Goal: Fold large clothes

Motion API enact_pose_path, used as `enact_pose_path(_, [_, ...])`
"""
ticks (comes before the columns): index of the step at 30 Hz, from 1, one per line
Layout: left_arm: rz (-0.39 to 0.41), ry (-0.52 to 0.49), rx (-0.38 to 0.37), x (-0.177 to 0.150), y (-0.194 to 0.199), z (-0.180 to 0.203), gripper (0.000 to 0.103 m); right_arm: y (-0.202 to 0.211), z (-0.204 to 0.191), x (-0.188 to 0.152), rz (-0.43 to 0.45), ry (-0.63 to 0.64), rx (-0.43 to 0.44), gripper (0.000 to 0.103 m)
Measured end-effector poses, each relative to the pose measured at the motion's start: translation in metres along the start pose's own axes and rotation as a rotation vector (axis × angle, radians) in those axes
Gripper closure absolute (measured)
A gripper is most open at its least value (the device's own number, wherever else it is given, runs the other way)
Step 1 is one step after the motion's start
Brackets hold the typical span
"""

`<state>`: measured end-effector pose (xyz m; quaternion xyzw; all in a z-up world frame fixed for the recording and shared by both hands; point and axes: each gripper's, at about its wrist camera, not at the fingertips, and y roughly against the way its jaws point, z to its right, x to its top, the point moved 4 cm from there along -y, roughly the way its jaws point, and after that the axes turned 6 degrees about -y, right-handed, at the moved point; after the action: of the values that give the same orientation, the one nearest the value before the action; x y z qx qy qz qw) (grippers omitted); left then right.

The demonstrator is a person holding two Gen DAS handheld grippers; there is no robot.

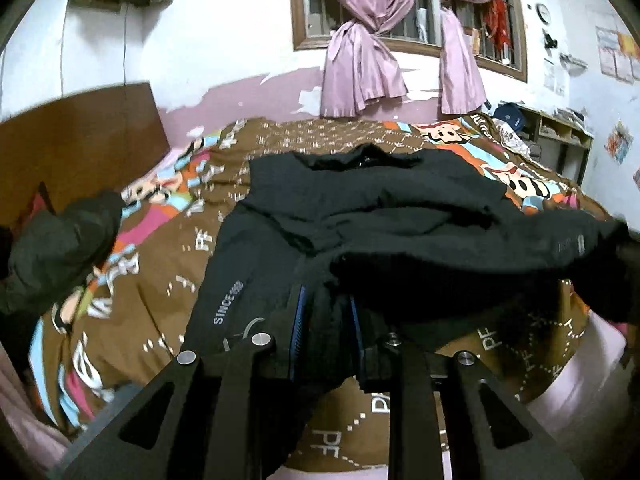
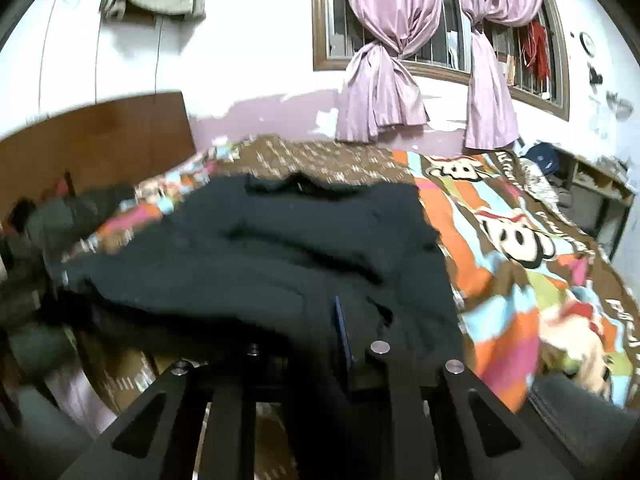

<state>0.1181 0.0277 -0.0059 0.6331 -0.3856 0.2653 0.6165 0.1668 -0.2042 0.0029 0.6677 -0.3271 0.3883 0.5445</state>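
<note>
A large black garment (image 1: 380, 216) lies spread across the bed, collar towards the far wall, with a white "SINCE" print (image 1: 228, 304) on its near left part. My left gripper (image 1: 328, 320) is shut on a bunch of the garment's near edge, which sits between its blue-padded fingers (image 1: 299, 320). In the right wrist view the same garment (image 2: 280, 240) drapes over my right gripper (image 2: 320, 336). One blue pad (image 2: 343, 328) shows there, the other finger is hidden under cloth, and the hem looks pinched and lifted.
The bed carries a brown, patterned cartoon blanket (image 1: 160, 248) (image 2: 500, 240). Another dark garment (image 1: 60, 248) lies heaped at the left by the wooden headboard (image 1: 80, 140). Pink curtains (image 1: 360, 60) hang at the far wall. A low shelf (image 1: 560, 132) stands at the right.
</note>
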Motion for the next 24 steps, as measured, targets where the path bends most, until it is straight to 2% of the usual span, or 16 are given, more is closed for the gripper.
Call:
enact_pose_path(5, [0.0, 0.045, -0.017, -0.001, 0.003, -0.005, 0.083, -0.01, -0.017, 0.042, 0.05, -0.024, 0.063, 0.089])
enact_pose_path(8, [0.005, 0.021, -0.005, -0.002, 0.006, -0.004, 0.082, -0.009, -0.019, 0.046, 0.058, -0.045, 0.075, 0.089])
enact_pose_path(11, [-0.028, 0.005, -0.016, -0.006, 0.001, 0.001, 0.079, -0.007, -0.018, 0.041, 0.05, -0.06, 0.077, 0.089])
enact_pose_path(14, [-0.064, 0.03, -0.045, -0.013, -0.003, 0.001, 0.069, -0.007, -0.012, 0.036, 0.042, -0.089, 0.081, 0.089])
enact_pose_path(18, [-0.106, 0.008, -0.044, -0.019, -0.007, 0.006, 0.049, -0.007, -0.009, 0.035, 0.038, -0.114, 0.085, 0.089])
enact_pose_path(24, [-0.151, -0.094, -0.003, -0.03, -0.013, 0.025, 0.035, -0.007, -0.009, 0.035, 0.038, -0.115, 0.086, 0.089])
